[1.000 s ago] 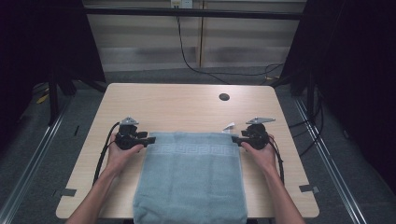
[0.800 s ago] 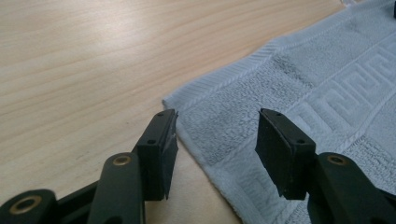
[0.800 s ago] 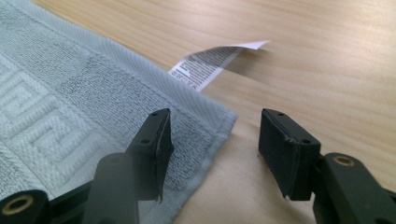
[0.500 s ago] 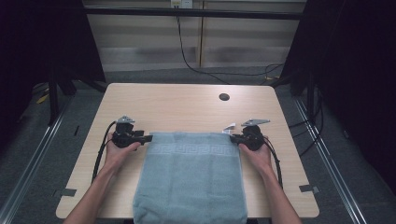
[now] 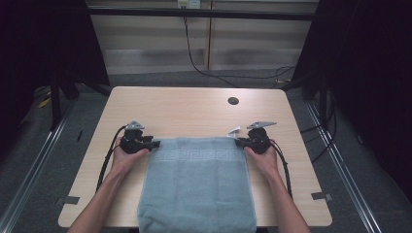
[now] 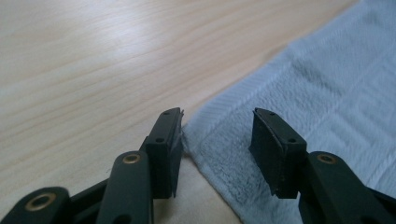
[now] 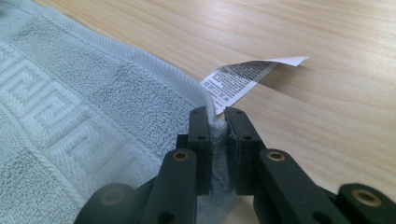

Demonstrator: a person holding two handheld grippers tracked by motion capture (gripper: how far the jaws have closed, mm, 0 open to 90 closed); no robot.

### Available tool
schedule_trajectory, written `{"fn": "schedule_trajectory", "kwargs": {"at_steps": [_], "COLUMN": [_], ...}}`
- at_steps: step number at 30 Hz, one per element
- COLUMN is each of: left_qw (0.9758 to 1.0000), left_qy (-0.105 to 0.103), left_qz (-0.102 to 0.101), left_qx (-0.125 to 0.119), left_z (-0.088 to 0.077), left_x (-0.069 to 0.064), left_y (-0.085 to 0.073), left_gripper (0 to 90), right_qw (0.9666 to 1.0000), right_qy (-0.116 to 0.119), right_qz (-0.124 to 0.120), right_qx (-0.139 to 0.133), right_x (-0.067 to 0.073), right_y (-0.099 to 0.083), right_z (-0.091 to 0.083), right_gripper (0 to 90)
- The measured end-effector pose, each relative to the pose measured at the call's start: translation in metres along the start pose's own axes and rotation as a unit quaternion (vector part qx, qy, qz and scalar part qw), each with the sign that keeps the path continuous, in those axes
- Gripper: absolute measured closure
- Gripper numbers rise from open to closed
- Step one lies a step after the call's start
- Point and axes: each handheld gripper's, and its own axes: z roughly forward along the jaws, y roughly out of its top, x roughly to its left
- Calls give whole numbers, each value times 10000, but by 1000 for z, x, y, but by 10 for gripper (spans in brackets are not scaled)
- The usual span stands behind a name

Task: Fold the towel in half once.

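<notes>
Grey-blue towel point(image 5: 197, 184) is being gripped at its far corners: right gripper point(image 7: 218, 122) is already clamping one, while left gripper point(image 6: 215, 140), jaws apart and just closing around the other, is needing to pinch next.

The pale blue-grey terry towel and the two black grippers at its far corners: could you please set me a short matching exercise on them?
Things:
1. left gripper
2. right gripper
3. white printed care label
4. pale blue-grey terry towel

States:
a. sticks out from the towel's corner over the bare wood
b. jaws apart astride a towel corner, lately closing
c. lies flat, near edge hanging over the table edge
d. jaws pinched on a towel corner

Pairs: 1-b, 2-d, 3-a, 4-c
</notes>
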Motion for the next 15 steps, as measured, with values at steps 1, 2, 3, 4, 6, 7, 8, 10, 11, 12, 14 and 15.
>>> {"fn": "schedule_trajectory", "kwargs": {"at_steps": [1, 2, 3, 4, 6, 7, 8, 10, 11, 12, 14, 15], "left_qw": [9999, 9998, 9998, 9999, 9997, 9992, 9986, 9969, 9969, 9962, 9953, 9953], "left_qy": [7, -49, -49, -77, -194, -288, -354, -466, -466, -517, -557, -557], "left_qz": [120, 101, 101, 97, -119, -270, -388, -612, -612, -663, -702, -702], "left_qx": [95, 139, 139, 89, 5, -32, -82, -159, -159, -225, -367, -367], "left_z": [-2, -4, -4, -6, -6, -7, -7, -8, -8, -12, -18, -18], "left_x": [-3, -4, -4, -4, -1, 1, 3, 7, 7, 9, 9, 9], "left_y": [0, 0, 0, -3, -5, -6, -8, -8, -8, -7, -3, -3], "left_gripper": [528, 544, 587, 640, 762, 788, 803, 827, 831, 832, 833, 833], "right_qw": [10000, 10000, 10000, 10000, 10000, 10000, 9999, 9999, 9999, 9998, 9996, 9996], "right_qy": [0, 0, 0, 26, 37, 61, 74, 86, 86, 113, 111, 111], "right_qz": [10, 45, 45, 28, 26, 47, 50, 31, 31, 57, 49, 49], "right_qx": [-5, -15, -15, -6, -3, -33, -50, -83, -83, -140, -268, -268], "right_x": [0, 0, 0, 0, 2, 2, 3, 4, 4, 3, 5, 5], "right_y": [0, -1, -1, -2, -2, -2, -1, 0, 0, 4, 9, 9], "right_z": [-1, -3, -3, -4, -5, -5, -5, -6, -6, -9, -15, -15], "right_gripper": [819, 819, 819, 819, 820, 820, 821, 821, 821, 822, 823, 823]}}
